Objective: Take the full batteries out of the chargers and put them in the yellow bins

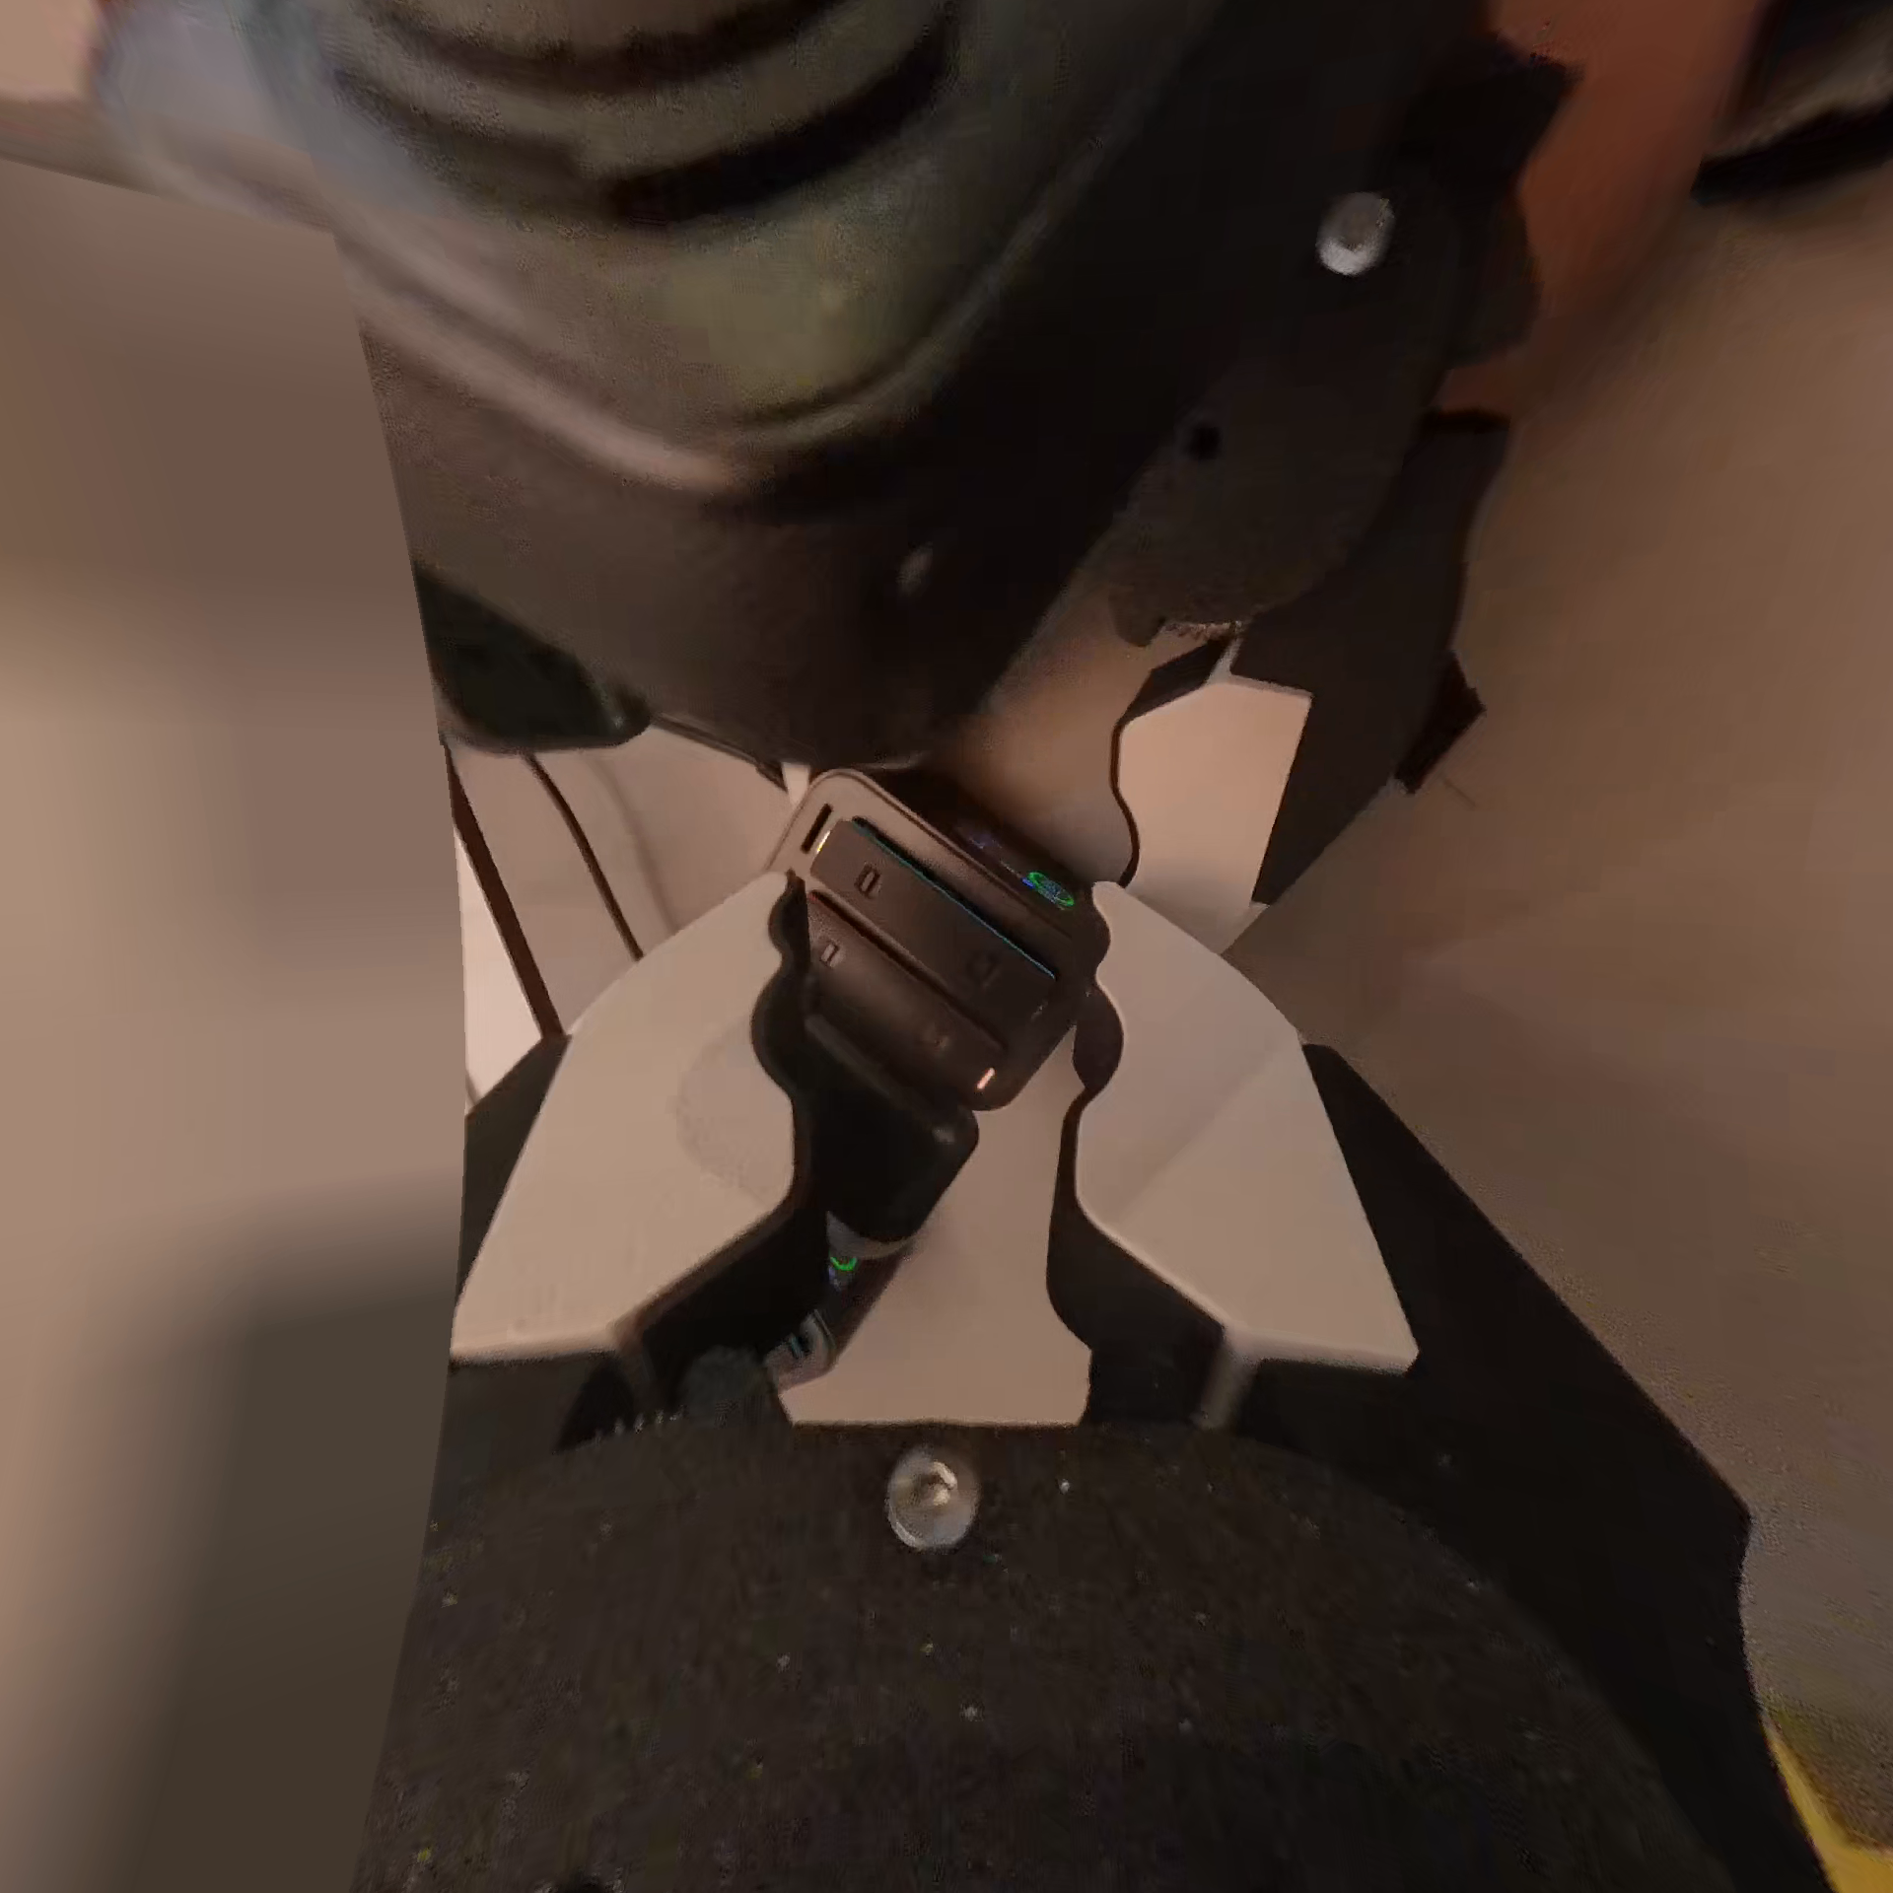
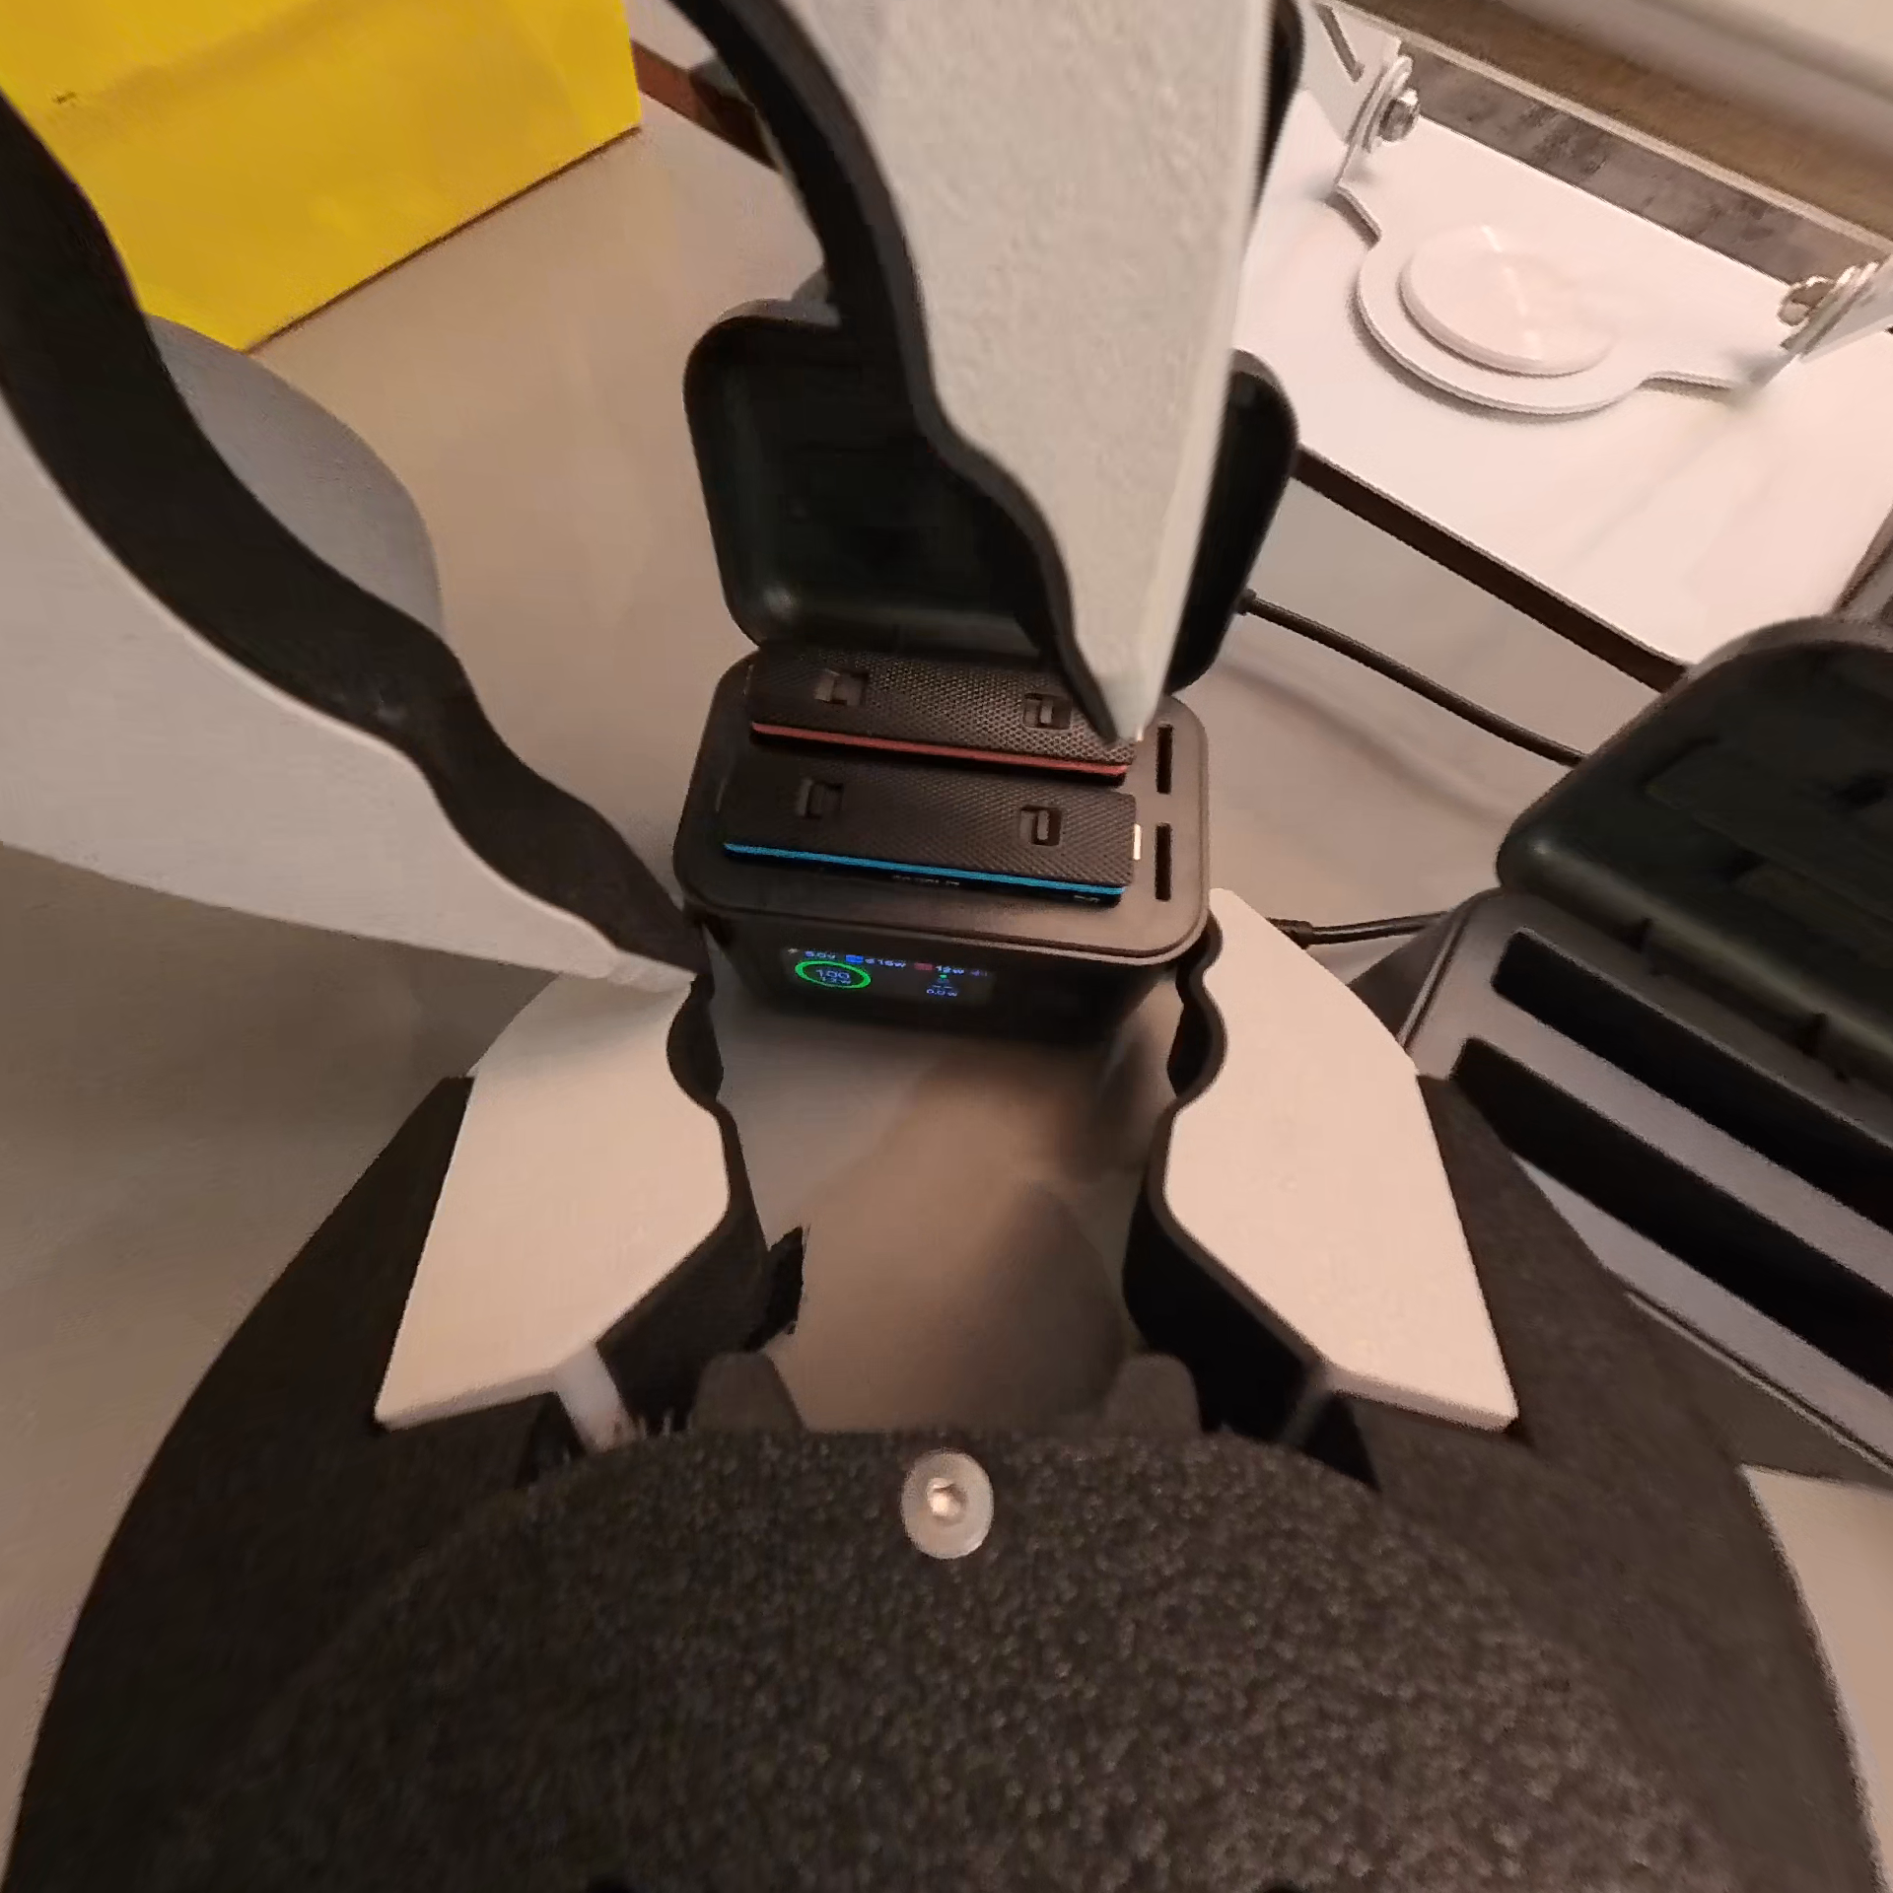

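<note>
While both batteries are sitting in the black charger, I'm basically at the start of this one. Looking through my right wrist camera, the red-edged battery is in the far slot and the blue-edged battery in the near slot, lid flipped up behind them, little screen glowing on the near face. My right gripper is hanging wide open just in front of the charger, gripping nothing. My left gripper is coming in from above and the far side, one fingertip touching down by the right end of the red-edged one, the other out at the charger's left; it's spread wide too and I'm not seeing it pinching anything yet. Over on the right, a second charger is showing empty slots, so I'm guessing that one's done. The yellow bin is waiting far left, contents not visible from here.
</note>
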{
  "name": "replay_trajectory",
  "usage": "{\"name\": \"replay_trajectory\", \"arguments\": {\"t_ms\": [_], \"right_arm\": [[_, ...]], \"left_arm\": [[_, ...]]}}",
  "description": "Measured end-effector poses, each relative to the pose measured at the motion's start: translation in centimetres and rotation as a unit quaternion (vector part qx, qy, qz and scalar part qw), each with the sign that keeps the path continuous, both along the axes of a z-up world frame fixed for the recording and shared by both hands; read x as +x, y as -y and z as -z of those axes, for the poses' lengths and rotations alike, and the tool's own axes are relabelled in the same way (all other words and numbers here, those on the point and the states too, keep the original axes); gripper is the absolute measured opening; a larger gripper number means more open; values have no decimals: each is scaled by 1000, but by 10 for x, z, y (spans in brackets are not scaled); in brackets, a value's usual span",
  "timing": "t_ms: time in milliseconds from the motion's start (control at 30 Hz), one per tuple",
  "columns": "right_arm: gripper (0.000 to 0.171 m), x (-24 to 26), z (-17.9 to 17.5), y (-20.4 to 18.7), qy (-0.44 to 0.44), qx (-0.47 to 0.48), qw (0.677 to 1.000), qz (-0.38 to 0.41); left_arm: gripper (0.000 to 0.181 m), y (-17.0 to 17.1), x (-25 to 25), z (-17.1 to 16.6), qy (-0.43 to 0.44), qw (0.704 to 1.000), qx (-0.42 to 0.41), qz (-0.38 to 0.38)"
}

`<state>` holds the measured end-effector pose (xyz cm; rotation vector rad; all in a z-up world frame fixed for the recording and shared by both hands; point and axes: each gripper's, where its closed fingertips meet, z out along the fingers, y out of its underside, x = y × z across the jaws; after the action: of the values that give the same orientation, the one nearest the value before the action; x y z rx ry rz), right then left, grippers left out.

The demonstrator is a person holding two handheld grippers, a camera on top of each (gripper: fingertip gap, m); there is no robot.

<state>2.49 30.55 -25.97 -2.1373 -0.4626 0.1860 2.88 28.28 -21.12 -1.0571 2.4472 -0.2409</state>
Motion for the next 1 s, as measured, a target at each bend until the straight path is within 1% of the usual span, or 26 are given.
{"name": "replay_trajectory", "arguments": {"t_ms": [167, 367, 467, 600, 767, 867, 933, 1000], "right_arm": [[88, 0, 0, 2, -2, 0, 1000, -17], [86, 0, -2, 3, -18, -3, 999, -28], [82, 0, -3, 3, -34, -5, 999, -31], [81, 0, -3, 3, -37, -6, 999, -33], [81, 0, -3, 3, -35, -6, 999, -32], [81, 1, -3, 3, -33, -4, 999, -30], [81, 1, -4, 3, -30, 0, 999, -28], [80, 2, -5, 4, -29, 3, 999, -23]], "left_arm": [[61, -6, -2, 13, -72, 995, 34, 68], [68, -6, 1, 16, -116, 987, 19, 114], [68, -9, -2, 18, -148, 982, 2, 122], [69, -10, -6, 18, -176, 973, 6, 148], [68, -11, -4, 18, -167, 972, 15, 164], [68, -12, -4, 16, -154, 977, 15, 147], [66, -12, -4, 8, -124, 984, 9, 127], [67, -10, 1, -8, -69, 993, -8, 92]]}}
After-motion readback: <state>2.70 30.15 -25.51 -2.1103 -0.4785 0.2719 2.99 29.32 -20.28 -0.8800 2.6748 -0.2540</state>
